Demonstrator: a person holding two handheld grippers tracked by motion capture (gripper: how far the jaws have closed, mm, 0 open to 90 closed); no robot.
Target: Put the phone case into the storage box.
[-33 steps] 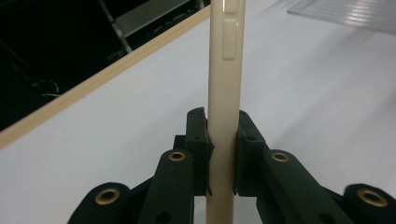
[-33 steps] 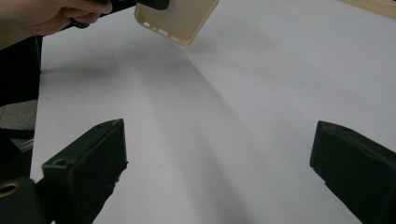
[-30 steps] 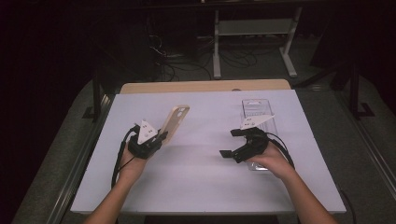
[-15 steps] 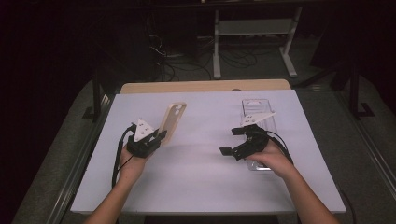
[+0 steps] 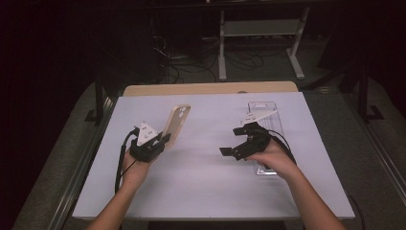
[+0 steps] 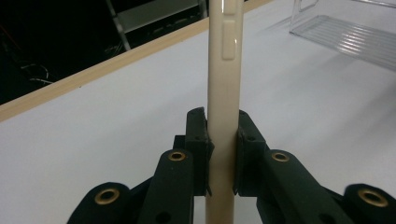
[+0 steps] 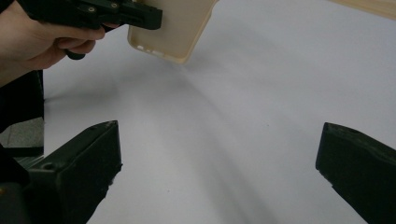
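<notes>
A beige phone case point(image 5: 176, 123) stands tilted above the white table, with my left gripper point(image 5: 163, 139) shut on its lower end. In the left gripper view the two black jaws press on the thin edge of the case point(image 6: 225, 70) from both sides. My right gripper point(image 5: 232, 140) hovers at the right of the table, its jaws wide apart with nothing between them. The right gripper view looks past its open jaws point(image 7: 219, 158) at the case point(image 7: 175, 28) and the left gripper point(image 7: 140, 14) in the person's hand.
A clear plastic tray point(image 5: 265, 112) lies on the white table top point(image 5: 201, 191) behind and under the right hand, also in the left gripper view point(image 6: 345, 37). A wooden edge point(image 5: 206, 88) runs along the table's far side; dark floor, cables and a shelf frame lie beyond.
The right gripper has edged a little to the left. The left gripper and the case have kept their place.
</notes>
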